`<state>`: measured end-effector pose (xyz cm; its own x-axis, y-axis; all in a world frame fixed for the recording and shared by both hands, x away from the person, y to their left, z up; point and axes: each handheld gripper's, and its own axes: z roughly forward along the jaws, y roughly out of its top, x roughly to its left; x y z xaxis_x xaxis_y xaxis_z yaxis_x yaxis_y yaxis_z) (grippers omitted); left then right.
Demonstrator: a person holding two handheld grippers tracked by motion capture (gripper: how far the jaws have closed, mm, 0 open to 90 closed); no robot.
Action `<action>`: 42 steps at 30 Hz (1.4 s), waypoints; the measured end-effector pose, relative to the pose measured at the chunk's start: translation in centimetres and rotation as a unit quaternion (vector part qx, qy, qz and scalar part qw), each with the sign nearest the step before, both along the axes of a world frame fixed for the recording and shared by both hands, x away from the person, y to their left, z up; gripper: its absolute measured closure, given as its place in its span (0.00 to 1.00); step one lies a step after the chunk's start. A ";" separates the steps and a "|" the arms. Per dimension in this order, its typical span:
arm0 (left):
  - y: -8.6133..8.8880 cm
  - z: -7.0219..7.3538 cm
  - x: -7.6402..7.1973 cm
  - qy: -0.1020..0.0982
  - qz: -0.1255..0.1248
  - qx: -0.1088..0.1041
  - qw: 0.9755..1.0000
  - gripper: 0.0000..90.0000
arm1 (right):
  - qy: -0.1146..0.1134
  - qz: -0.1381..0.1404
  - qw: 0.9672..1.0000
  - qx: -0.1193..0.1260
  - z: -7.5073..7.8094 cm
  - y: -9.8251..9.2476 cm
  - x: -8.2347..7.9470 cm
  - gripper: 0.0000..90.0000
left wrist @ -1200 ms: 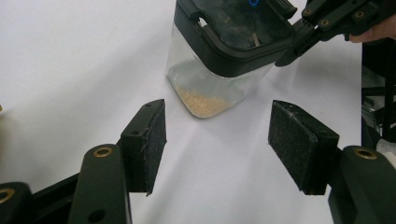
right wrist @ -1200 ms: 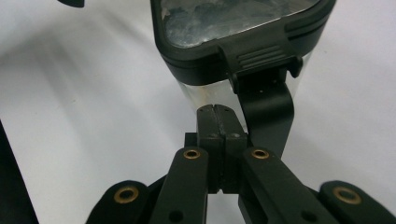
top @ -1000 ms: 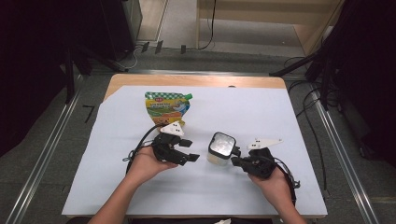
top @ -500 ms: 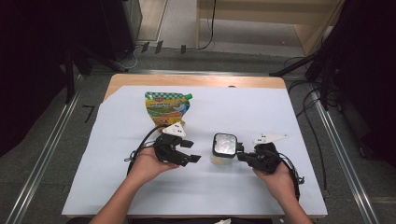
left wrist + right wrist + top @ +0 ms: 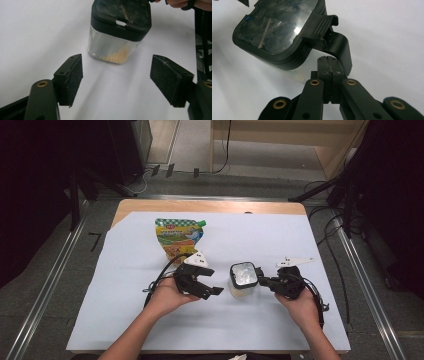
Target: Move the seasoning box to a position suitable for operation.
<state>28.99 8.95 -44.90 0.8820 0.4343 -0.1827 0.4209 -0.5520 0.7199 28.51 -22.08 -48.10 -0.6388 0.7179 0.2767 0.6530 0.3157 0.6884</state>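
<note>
A clear square container with a black lid stands on the white sheet, a little heap of yellow grains in its bottom. My right gripper comes in from its right. Its jaws are shut pad to pad just below the lid's black clasp, which curls down beside their tips. My left gripper lies left of the container. Its jaws have just been opening and stand open with nothing between them, the container a short way ahead.
A green and yellow spouted pouch lies flat at the far left of the sheet. The wooden table shows beyond the sheet. Cables trail from both grippers toward the person's forearms.
The left gripper's jaws stand wider than before. The right hand has swung a little to the right and farther up the table, its tips still at the lid's clasp.
</note>
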 end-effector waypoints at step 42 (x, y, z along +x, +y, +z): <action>-6.4 -1.8 2.3 -0.011 -0.038 0.028 0.999 0.16 | -0.009 -0.043 0.999 -0.007 0.2 -1.0 1.1 1.00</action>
<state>31.27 2.51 -46.73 0.9163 0.3751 -0.1405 0.3611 -0.6218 0.6950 29.59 -23.04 -47.90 -0.5793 0.7739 0.2557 0.6661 0.2687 0.6957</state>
